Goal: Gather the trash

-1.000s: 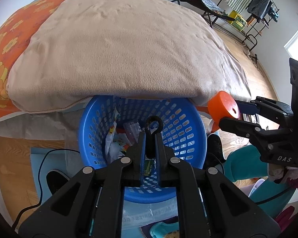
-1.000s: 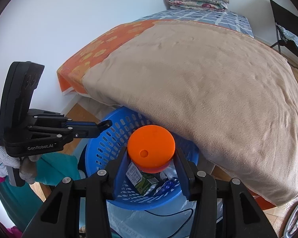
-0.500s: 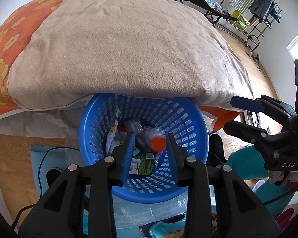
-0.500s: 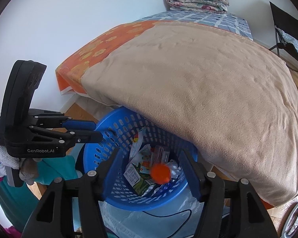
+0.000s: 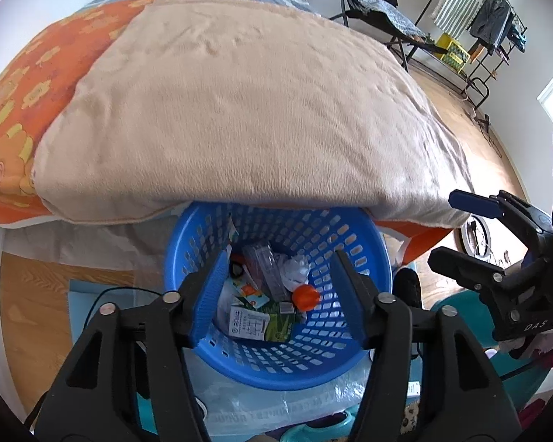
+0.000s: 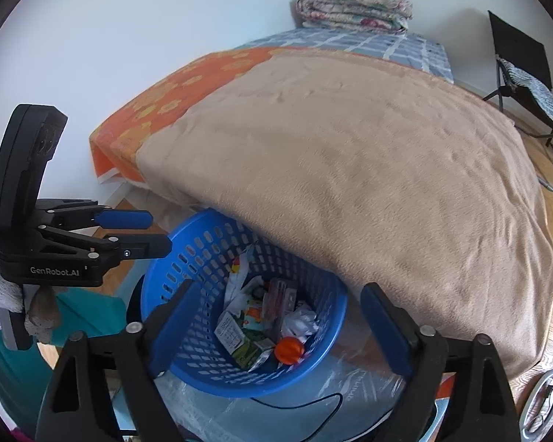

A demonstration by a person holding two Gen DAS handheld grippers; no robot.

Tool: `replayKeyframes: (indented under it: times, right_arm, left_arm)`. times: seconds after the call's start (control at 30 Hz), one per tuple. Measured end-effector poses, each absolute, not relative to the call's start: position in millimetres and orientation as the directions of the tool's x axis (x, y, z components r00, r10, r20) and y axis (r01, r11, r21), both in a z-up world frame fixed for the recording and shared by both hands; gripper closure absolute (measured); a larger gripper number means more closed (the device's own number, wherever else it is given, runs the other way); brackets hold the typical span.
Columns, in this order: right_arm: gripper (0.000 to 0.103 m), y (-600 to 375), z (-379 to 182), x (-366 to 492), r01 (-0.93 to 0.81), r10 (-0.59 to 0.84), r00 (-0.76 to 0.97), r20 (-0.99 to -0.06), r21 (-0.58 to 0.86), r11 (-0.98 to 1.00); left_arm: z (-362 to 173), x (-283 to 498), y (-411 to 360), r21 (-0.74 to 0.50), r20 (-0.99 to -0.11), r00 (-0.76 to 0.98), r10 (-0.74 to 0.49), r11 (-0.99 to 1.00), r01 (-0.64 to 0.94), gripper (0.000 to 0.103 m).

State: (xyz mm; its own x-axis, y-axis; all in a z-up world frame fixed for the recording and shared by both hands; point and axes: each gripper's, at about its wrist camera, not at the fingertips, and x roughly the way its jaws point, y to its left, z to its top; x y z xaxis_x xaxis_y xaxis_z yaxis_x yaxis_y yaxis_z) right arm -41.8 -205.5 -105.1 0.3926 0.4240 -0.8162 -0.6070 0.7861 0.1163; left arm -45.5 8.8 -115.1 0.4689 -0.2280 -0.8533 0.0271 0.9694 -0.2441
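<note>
A blue plastic basket [image 5: 372,258] stands on the floor under the bed's edge; it also shows in the right wrist view [image 6: 188,258]. In it lie cartons, crumpled paper, clear packaging, a small black ring and an orange cap [image 5: 306,297], which the right wrist view [image 6: 289,350] shows too. My left gripper [image 5: 278,291] is open and empty above the basket. My right gripper [image 6: 276,328] is open and empty above it; it shows at the right of the left wrist view [image 5: 449,224].
A tan blanket [image 5: 247,110] covers the bed over an orange flowered sheet [image 5: 14,84]. A black chair [image 6: 523,73] and a clothes rack [image 5: 490,18] stand on the wood floor beyond. A cable [image 5: 103,294] and clear plastic lie beside the basket.
The right gripper opened and the orange cap fell into the basket. The left gripper opened wide and let go of a small black ring. Both grippers rose slightly.
</note>
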Motion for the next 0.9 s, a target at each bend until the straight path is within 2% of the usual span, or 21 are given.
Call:
replayKeyframes:
  times: [0.27, 0.43, 0.53, 0.73, 0.9]
  right_arm:
    - [0.006, -209, -95, -38, -0.583, 0.407, 0.434, -0.804, 0.093, 0.807]
    - [0.005, -213, -83, -33, -0.569, 0.405, 0.469, -0.785, 0.082, 0.818]
    - [0.005, -217, -75, -27, -0.554, 0.406, 0.482, -0.776, 0.089, 0.828]
    - [0.005, -219, -57, -19, -0.533, 0.395, 0.532, -0.749, 0.066, 0.844]
    - [0.000, -225, -38, -9, -0.510, 0.387, 0.574, -0.722, 0.054, 0.858]
  left_arm:
    - [-96, -38, 7, -0.250, -0.828, 0.512, -0.229, 0.968, 0.030, 0.042]
    - [-84, -31, 2, -0.243, -0.812, 0.538, -0.227, 0.969, 0.041, 0.041]
    - [-73, -27, -1, -0.240, -0.795, 0.563, -0.226, 0.969, 0.050, 0.032]
    - [-49, -19, -5, -0.230, -0.758, 0.614, -0.219, 0.971, 0.064, 0.032]
    - [-27, -10, -7, -0.221, -0.728, 0.652, -0.214, 0.973, 0.073, 0.031]
